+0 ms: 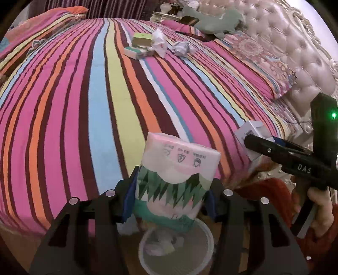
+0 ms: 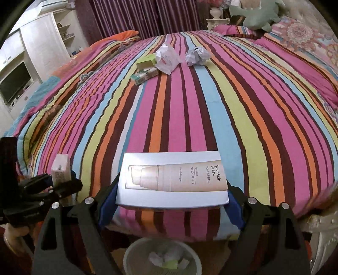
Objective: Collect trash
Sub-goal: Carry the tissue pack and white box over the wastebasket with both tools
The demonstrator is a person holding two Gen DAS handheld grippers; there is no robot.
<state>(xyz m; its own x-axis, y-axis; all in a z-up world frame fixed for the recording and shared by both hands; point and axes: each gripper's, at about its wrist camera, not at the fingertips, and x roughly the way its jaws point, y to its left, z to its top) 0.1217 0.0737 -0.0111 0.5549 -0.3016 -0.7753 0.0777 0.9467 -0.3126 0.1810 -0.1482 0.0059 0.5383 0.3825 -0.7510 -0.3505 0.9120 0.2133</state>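
My left gripper [image 1: 171,192] is shut on a soft tissue pack [image 1: 179,169] printed in pink, white and green, held above a white trash bin [image 1: 208,234] on the floor beside the striped bed. My right gripper [image 2: 172,198] is shut on a flat silver cosmetics box [image 2: 173,177], also over the bin [image 2: 135,249], which has crumpled paper inside. Each view shows the other gripper at its edge: the right one [image 1: 251,146] with its box, the left one [image 2: 61,184] with the pack [image 2: 61,167]. Two crumpled papers [image 2: 168,58] [image 2: 197,56] and two green boxes [image 2: 145,61] [image 2: 143,76] lie far across the bed.
The striped bedspread [image 2: 190,116] fills most of both views. Pillows and a green plush toy [image 2: 257,14] lie at the tufted headboard [image 1: 285,42] on the right. A white wardrobe with a TV [image 2: 14,82] stands at the left, and purple curtains hang behind.
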